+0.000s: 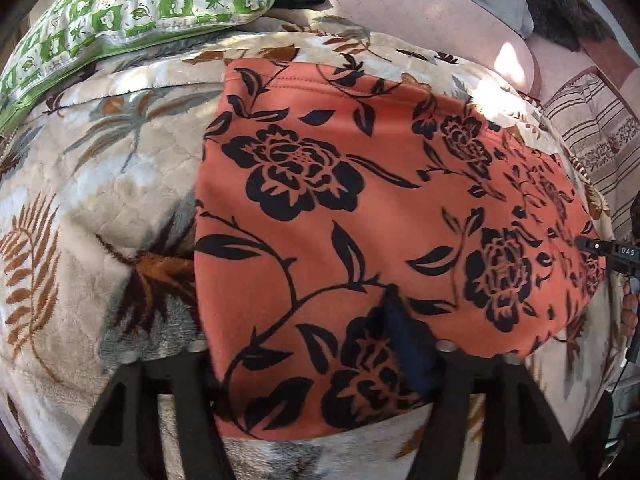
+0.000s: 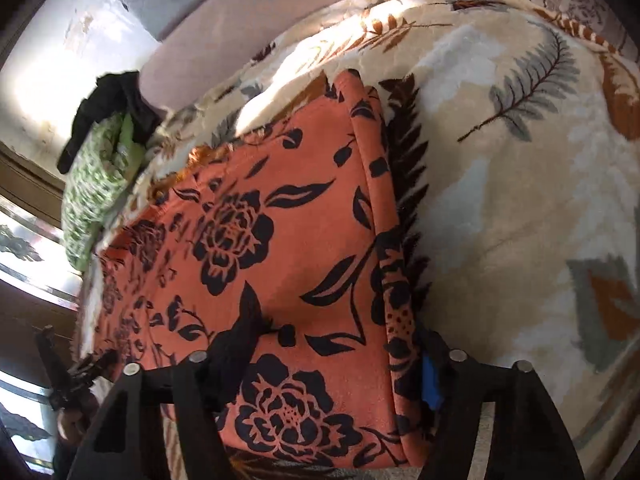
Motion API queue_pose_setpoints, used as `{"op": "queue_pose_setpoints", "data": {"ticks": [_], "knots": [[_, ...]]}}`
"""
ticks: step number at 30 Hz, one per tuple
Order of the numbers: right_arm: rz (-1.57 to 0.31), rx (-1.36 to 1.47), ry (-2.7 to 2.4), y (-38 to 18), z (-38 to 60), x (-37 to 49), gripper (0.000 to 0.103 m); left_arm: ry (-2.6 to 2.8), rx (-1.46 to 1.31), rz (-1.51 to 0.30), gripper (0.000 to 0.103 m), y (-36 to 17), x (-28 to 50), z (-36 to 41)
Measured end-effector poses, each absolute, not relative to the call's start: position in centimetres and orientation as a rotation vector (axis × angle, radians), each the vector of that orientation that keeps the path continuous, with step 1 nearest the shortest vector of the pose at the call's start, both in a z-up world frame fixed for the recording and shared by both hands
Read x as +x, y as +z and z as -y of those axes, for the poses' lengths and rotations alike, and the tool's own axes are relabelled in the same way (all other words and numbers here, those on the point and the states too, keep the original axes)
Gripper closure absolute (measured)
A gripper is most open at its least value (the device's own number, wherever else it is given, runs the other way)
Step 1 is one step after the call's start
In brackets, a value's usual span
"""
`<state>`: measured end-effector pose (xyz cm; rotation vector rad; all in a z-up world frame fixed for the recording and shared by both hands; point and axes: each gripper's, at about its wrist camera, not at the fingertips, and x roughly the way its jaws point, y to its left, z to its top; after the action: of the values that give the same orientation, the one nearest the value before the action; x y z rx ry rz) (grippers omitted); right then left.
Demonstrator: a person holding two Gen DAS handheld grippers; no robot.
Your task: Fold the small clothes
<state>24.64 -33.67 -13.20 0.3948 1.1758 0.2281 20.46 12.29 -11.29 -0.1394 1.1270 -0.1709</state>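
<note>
Between both grippers' jaws lies the soft orange black-flowered fabric garment (image 1: 360, 216); left gripper (image 1: 320, 360) and right gripper (image 2: 324, 364) half-open, not visibly pinching. Light, limp; grasp near hem corners.

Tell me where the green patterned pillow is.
The green patterned pillow lies at the upper left of the left wrist view, on the leaf-print blanket, beyond the orange floral garment; the right wrist view shows it at the left edge.

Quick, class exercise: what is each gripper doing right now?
Left gripper: open, orange floral garment edge between its fingers, not pinched.
Right gripper: open, same garment between its fingers.
</note>
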Motion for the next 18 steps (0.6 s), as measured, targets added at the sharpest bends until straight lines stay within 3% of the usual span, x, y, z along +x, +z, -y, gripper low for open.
{"op": "queue_pose_setpoints", "data": {"ticks": [1,9,11,13,15,18], "knots": [[-1.188,0.394,0.237,-12.6,33.6,24.5,0.075,-0.152,-0.137,-1.117,0.083,-10.4,20.4,-12.1],[-1.016,0.384,0.278,-2.5,34.8,17.3,0.096,-0.155,-0.17,-0.948,0.083,-3.5,11.9,-12.2],[-1.015,0.437,0.278,-2.3,36.0,14.2,0.096,-0.191,-0.201,-0.986,0.071,-5.1,9.6,-12.1],[-1.045,0.45,0.25,-4.6,37.0,12.0,0.094,-0.152,-0.152,-1.049,0.043,-8.4,9.2,-12.1],[-1.094,0.469,0.227,-7.8,37.6,11.3,0.094,-0.071,-0.128,-1.121,0.042,-11.2,9.8,-13.1],[-1.056,0.508,0.226,-8.9,38.3,11.4,0.088,-0.058,-0.234,-1.048,0.042,-9.8,10.1,-14.8]]}}
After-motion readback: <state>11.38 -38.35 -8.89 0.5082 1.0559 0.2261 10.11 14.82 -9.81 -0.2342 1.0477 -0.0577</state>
